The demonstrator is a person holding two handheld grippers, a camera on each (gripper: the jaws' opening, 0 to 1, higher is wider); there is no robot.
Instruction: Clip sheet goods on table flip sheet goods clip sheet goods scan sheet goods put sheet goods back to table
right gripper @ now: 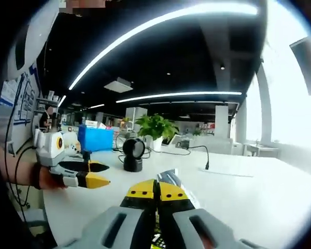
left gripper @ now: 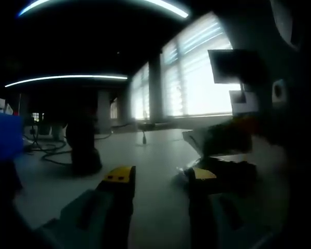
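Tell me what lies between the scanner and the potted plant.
Right gripper view: only bare white table between the scanner and the potted plant behind it.

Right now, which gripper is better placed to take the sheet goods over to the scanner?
Right. The right gripper is already shut on the sheet goods, with the black scanner standing on the table just ahead of it. The left gripper is open and holds nothing.

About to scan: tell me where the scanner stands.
In the right gripper view the black scanner stands on the white table, left of centre, between the blue box and the plant.
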